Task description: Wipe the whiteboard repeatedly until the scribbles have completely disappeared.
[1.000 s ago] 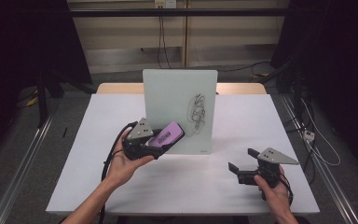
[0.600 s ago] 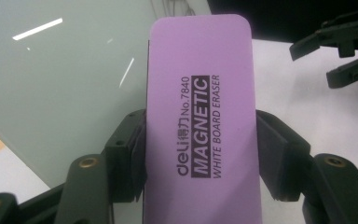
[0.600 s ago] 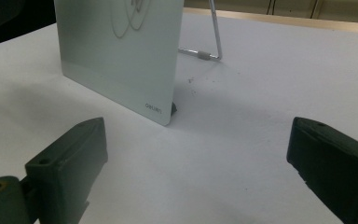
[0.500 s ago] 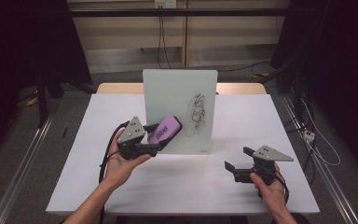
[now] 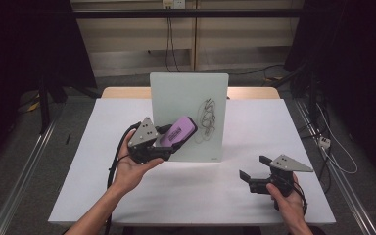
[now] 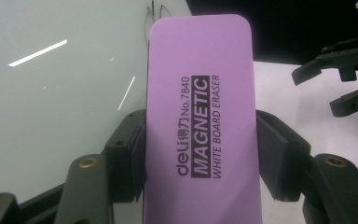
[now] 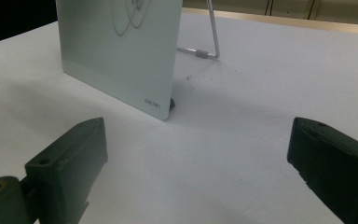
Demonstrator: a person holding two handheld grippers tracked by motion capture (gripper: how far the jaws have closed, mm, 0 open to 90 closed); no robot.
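Nearest, at the front right of the white surface (image 5: 127, 196): right gripper (image 5: 250, 172), held low just above the cloth, jaws spread wide with nothing between them, pointing toward the board.

Front left, raised: left gripper (image 5: 169, 137), jaws pinching a purple magnetic eraser (image 5: 177, 130) by its long sides; printed face toward the camera in the left gripper view (image 6: 200, 121), tilted up and to the right, its far end in front of the board face; whether touching it cannot be told.

Middle of the surface: upright pale glass whiteboard (image 5: 188, 115), propped on a metal stand (image 7: 205, 46) behind; black scribble (image 5: 206, 120) on its right half, just right of the eraser.
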